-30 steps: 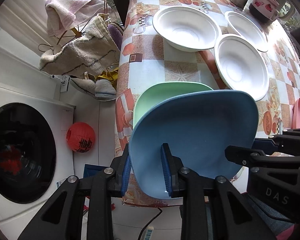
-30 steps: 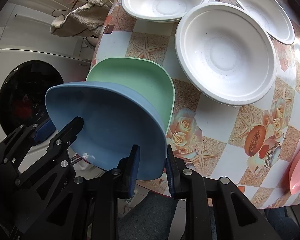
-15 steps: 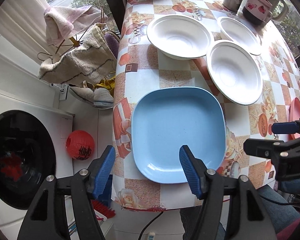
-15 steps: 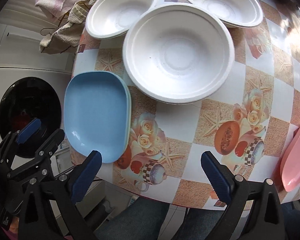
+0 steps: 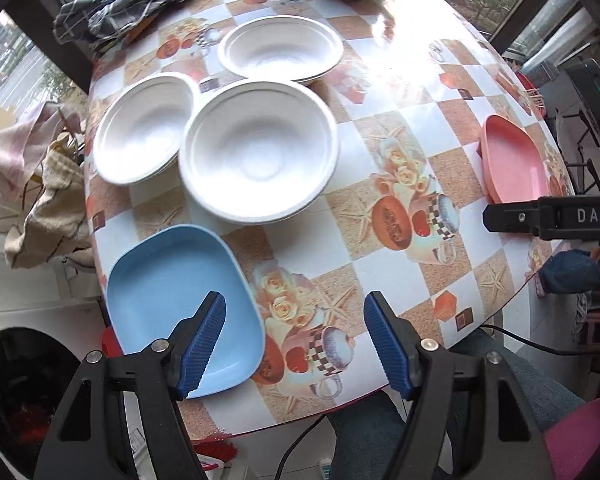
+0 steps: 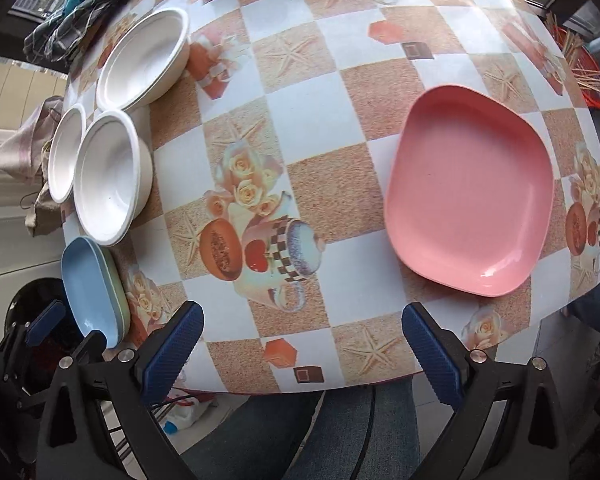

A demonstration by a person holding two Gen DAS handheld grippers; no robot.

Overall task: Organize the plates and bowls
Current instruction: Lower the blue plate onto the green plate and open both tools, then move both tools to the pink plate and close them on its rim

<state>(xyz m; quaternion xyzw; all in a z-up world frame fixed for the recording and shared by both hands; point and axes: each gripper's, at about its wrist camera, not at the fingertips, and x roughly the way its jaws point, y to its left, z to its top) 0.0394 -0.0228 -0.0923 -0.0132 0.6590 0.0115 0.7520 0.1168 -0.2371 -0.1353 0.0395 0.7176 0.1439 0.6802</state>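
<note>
While a checkered bench (image 5: 400, 128) printed with roses, starfish and teacups carries the dishes, three white bowls (image 5: 260, 152) sit clustered at its far left, the nearest one just beside a blue plate (image 5: 168, 280) stacked on a green plate (image 6: 120, 300) at the bench's near left corner. Well apart, a pink plate (image 6: 468, 192) lies alone near the right edge. Both tools hang above the near edge with nothing between their jaws: the left hand-held gripper (image 5: 294, 344) spread wide, one blue pad over the blue plate's rim, and the right hand-held gripper (image 6: 302, 354) spread wide, facing the pink plate.
</note>
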